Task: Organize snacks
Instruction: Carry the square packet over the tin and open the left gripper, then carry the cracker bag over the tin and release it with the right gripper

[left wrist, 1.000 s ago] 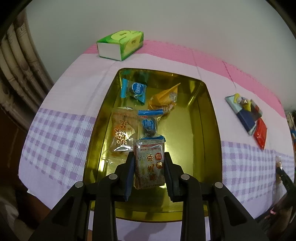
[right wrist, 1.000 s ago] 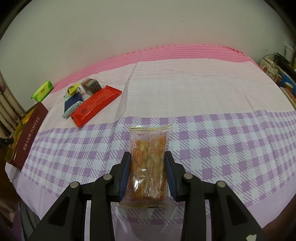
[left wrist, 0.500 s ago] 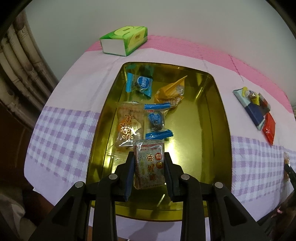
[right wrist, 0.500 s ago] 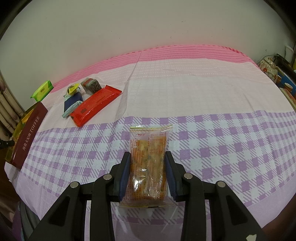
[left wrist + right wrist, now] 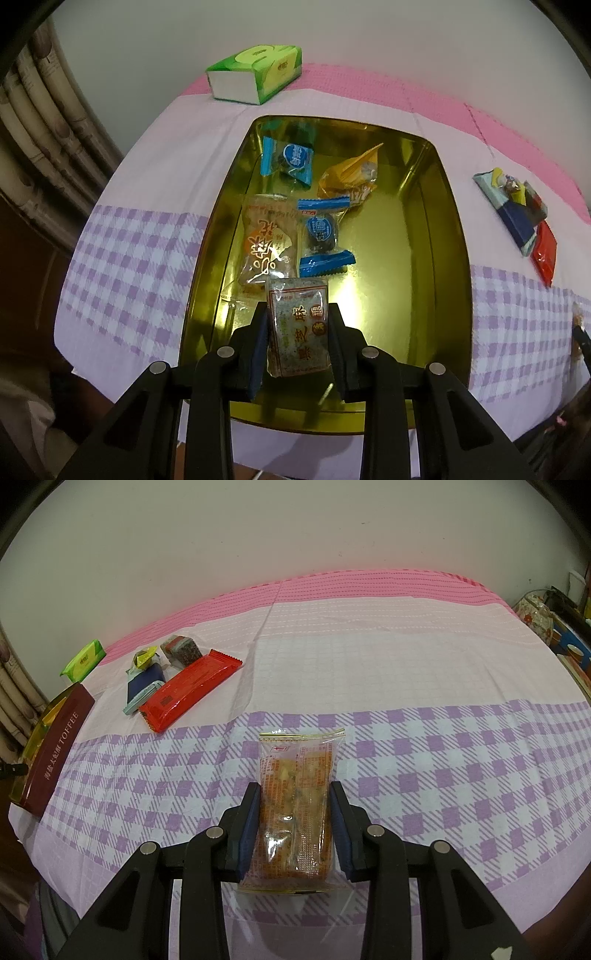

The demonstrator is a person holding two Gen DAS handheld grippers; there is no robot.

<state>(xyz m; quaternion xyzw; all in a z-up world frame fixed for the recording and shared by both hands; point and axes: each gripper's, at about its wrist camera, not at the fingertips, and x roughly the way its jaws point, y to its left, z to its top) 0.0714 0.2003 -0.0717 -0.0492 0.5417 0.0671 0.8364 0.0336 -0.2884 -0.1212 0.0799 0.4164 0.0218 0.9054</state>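
One gold tin (image 5: 456, 236) is sitting on the tablecloth, and four wrapped snacks are lying inside it: two blue-wrapped sweets (image 5: 291, 162), one orange packet (image 5: 351, 177) and one clear packet with an orange label (image 5: 267, 245). One grey sesame square (image 5: 299, 330) is hanging above the tin. One clear pastry packet (image 5: 295, 805) is showing in the right view. Roughly four loose snacks (image 5: 184, 686) are lying bunched together; the overlap is making that count uncertain. One green tissue pack (image 5: 258, 72) is resting beyond the tin.
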